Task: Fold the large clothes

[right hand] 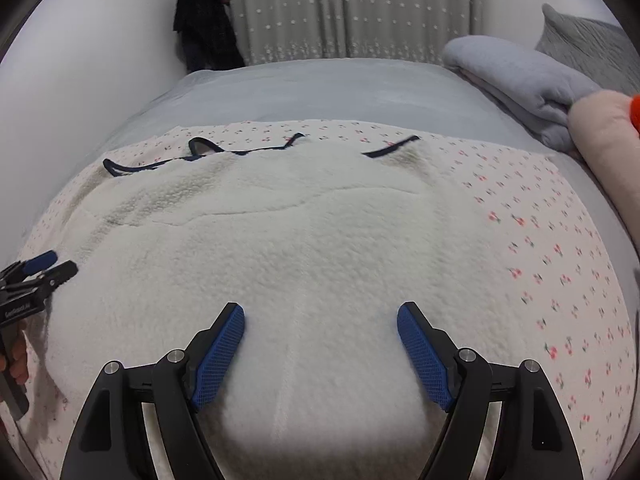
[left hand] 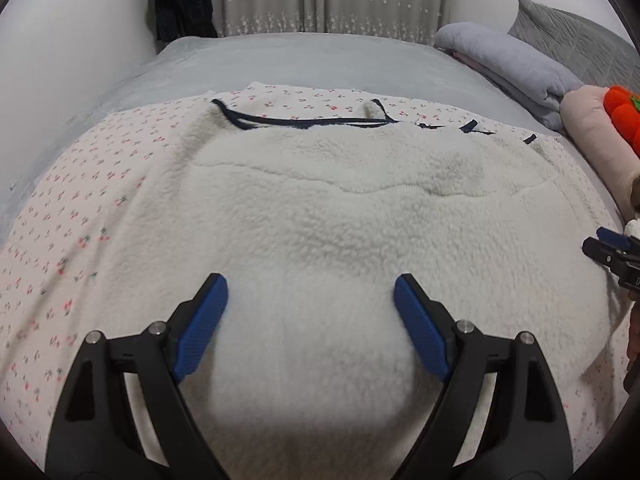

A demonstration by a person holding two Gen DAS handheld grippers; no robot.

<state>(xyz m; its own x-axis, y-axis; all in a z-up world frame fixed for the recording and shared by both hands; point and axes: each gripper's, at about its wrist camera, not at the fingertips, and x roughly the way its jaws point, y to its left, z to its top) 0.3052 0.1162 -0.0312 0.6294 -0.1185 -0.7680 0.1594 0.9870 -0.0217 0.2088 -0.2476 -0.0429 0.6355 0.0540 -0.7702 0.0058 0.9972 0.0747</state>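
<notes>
A large garment lies spread on the bed: white fleece lining [left hand: 320, 208] facing up, pink cherry-print outer fabric [left hand: 80, 200] showing at the sides, dark navy trim [left hand: 304, 122] along its far edge. It also shows in the right wrist view [right hand: 320, 232]. My left gripper [left hand: 310, 292] is open and empty, just above the near fleece. My right gripper [right hand: 320, 318] is open and empty above the fleece too. Each gripper shows at the edge of the other's view: the right gripper [left hand: 612, 250], the left gripper [right hand: 36, 272].
The bed has a grey cover [left hand: 280, 60]. A folded grey blanket [left hand: 512, 64], a grey pillow [left hand: 580, 44], a pink cushion [left hand: 592, 120] and an orange plush [left hand: 624, 108] lie at the right. A dark garment [right hand: 206, 20] hangs by the starred curtain [right hand: 344, 8].
</notes>
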